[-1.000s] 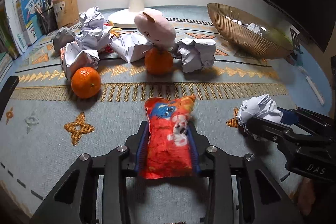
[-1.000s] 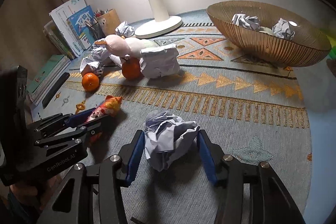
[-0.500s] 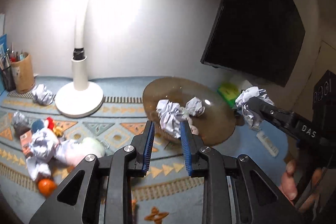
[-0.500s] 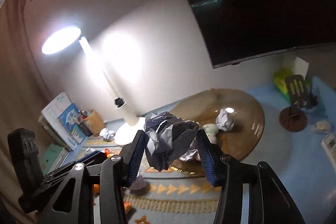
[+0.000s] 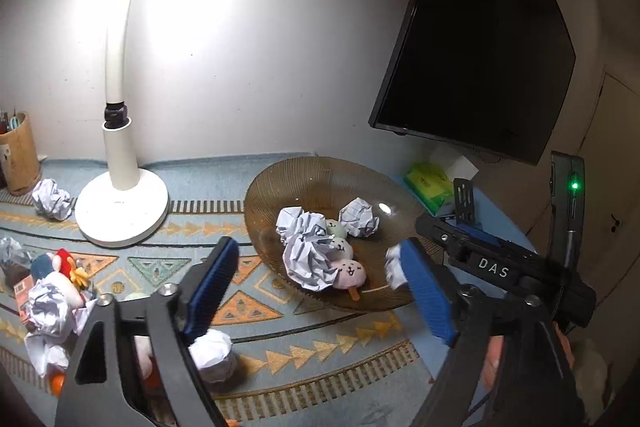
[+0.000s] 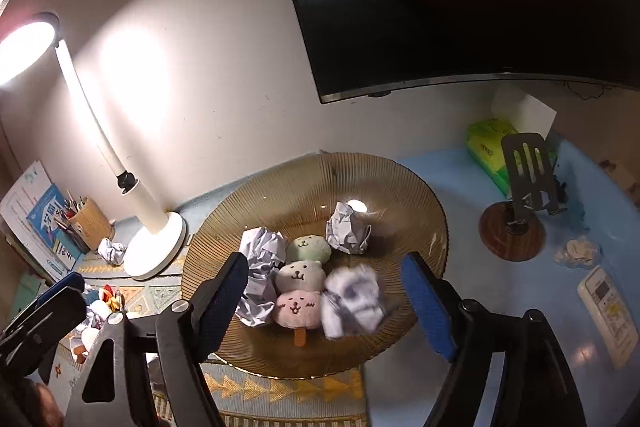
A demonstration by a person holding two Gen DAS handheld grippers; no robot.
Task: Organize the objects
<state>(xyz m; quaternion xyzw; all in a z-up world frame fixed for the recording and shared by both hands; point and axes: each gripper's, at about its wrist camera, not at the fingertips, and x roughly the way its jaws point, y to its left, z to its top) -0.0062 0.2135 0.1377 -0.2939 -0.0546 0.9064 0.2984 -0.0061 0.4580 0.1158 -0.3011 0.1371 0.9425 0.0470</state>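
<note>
Crumpled white-grey paper ball (image 6: 354, 301) is dropping, blurred, between the right gripper's (image 6: 326, 301) blue pads w/ clear gaps on both sides, so nothing is pinched; its jaws have just been opening and are standing wide. The ball is hanging over the near part of the ribbed amber glass bowl (image 6: 400, 183), just beside the pink end of the 3-ball plush dango skewer (image 6: 300, 283).

To do this release well: keeping the hand over the bowl's middle, not its near rim, & holding until the ball is settling, since light paper is likely bouncing or rolling on slick ribbed glass. Pulling away up and back would avoid clipping the rim.

Left gripper (image 5: 316, 285) is also gaping wide, jaws just been opening, nothing between the pads; it's hovering near the bowl's edge on the lamp side. Where its former load went I can't tell.

Materials, working outward: in the bowl are 2 more paper wads (image 6: 348, 227), sharp-creased and springy, plus the soft, fuzzy plush in green, cream, pink w/ a flat orange stick. Bowl is wide, shallow, translucent, finely grooved. Beneath is a woven blue-grey mat w/ orange triangle bands (image 5: 256, 311), matte & grippy. More wads (image 5: 50, 199) and small toys are still lying near the smooth white lamp base (image 5: 122, 211). On the right side are a glossy blue tabletop (image 6: 580, 343), a white remote (image 6: 608, 307) and a green tissue pack (image 6: 490, 139).
</note>
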